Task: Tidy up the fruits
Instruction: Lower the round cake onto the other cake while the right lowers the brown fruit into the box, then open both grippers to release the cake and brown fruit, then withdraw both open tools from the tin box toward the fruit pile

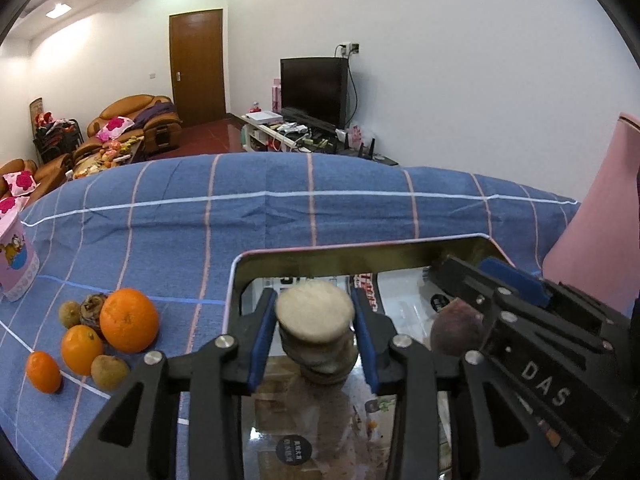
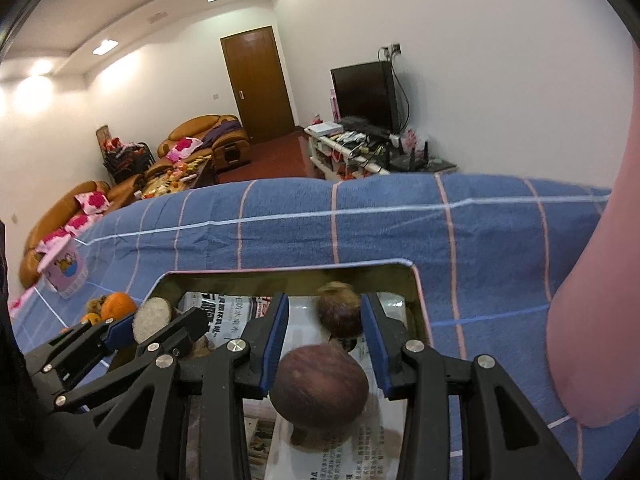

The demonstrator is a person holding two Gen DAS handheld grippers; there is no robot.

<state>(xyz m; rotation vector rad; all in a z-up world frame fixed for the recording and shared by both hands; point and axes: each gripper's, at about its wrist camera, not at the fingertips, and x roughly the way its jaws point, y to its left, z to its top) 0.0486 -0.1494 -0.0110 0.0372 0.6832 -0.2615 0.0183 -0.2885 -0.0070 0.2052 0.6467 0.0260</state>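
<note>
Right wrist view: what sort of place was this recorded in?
Most likely a home living room. Brown sofas with pink cushions line the far wall, a television stands on a low cluttered stand, and the work surface is covered with a blue checked cloth.

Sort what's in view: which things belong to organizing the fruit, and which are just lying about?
Job: shiny metal tray; pale cut-ended root piece; dark purple round fruit; big orange and the smaller fruits beside it.

Lying about: pink cartoon paper cup; black television; brown sofa.
</note>
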